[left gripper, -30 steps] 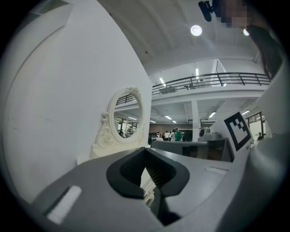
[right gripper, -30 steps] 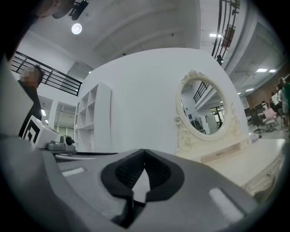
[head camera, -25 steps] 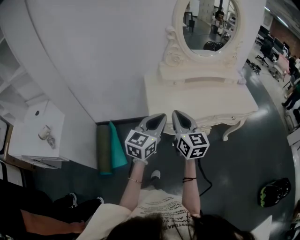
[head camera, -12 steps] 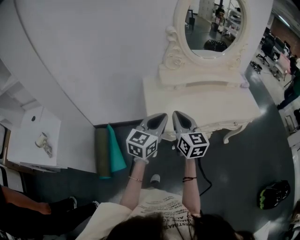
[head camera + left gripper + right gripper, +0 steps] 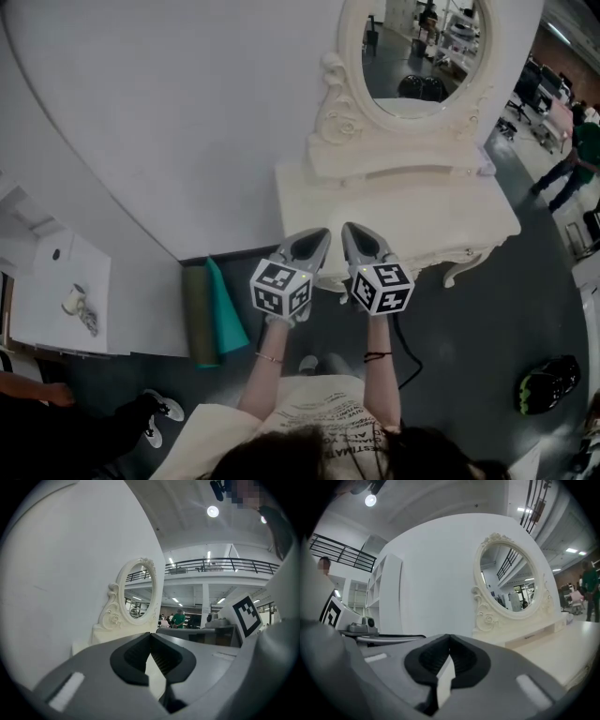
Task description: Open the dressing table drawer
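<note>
Cream-white dressing table (image 5: pixel 412 202) stood against the curved white wall (image 5: pixel 187 112), an oval mirror (image 5: pixel 417 47) on top. I could not make out its drawer front below the tabletop edge. At that front edge the left gripper (image 5: pixel 322 232) and right gripper (image 5: pixel 349 228) hung side by side, pointing at the table, each clenched tight on nothing. Rolled green and teal mats (image 5: pixel 214 309) lay on the dark floor (image 5: pixel 487 319) beside the table.

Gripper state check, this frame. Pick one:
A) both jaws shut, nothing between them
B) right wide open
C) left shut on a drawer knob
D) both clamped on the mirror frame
A: the left gripper and the right gripper each show jaws meeting at the tips with nothing between them; the dressing table lies ahead, ungripped.
</note>
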`<action>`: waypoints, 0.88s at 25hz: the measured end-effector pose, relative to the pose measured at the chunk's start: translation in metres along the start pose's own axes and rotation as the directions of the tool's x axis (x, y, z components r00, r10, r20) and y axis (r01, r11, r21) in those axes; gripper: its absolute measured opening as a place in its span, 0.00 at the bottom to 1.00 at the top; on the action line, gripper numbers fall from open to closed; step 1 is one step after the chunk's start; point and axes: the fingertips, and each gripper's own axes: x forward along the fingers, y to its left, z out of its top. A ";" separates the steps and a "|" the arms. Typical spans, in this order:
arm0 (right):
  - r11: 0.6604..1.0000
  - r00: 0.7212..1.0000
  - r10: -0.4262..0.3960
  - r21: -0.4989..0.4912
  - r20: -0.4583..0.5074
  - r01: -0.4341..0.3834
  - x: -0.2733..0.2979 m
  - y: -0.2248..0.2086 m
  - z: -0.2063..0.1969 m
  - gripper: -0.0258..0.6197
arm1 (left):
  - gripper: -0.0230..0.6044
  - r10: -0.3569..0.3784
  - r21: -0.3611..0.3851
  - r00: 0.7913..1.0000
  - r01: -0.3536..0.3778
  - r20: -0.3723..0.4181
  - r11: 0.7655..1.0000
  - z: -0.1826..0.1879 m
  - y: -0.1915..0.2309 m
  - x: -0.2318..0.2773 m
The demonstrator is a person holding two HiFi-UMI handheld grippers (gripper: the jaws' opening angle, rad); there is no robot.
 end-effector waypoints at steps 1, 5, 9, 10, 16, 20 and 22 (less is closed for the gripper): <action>1.000 1.000 -0.003 0.000 -0.003 0.003 0.003 -0.005 0.000 0.04 | 0.04 -0.001 -0.002 1.000 0.001 -0.003 1.000 -0.001 0.002 0.005; 1.000 1.000 -0.001 0.002 -0.021 0.001 0.014 -0.024 -0.001 0.04 | 0.04 0.010 -0.013 1.000 -0.010 -0.008 1.000 -0.002 0.010 0.023; 1.000 0.999 0.022 0.006 -0.046 -0.022 0.030 -0.045 -0.004 0.04 | 0.04 0.036 -0.031 0.999 -0.037 -0.023 0.999 -0.010 0.020 0.046; 1.000 0.998 0.030 0.004 -0.055 -0.030 0.035 -0.050 -0.004 0.04 | 0.04 0.047 -0.037 0.999 -0.048 -0.025 0.998 -0.011 0.022 0.052; 0.997 0.991 0.080 0.015 -0.110 -0.079 0.059 -0.083 -0.012 0.04 | 0.04 0.105 -0.070 0.994 -0.107 -0.031 0.992 -0.016 0.032 0.086; 0.994 0.984 0.111 0.024 -0.138 -0.109 0.076 -0.101 -0.019 0.04 | 0.04 0.142 -0.085 0.989 -0.146 -0.048 0.986 -0.024 0.042 0.106; 0.992 0.980 0.129 0.030 -0.153 -0.126 0.084 -0.109 -0.023 0.04 | 0.04 0.166 -0.093 0.984 -0.171 -0.058 0.981 -0.029 0.048 0.114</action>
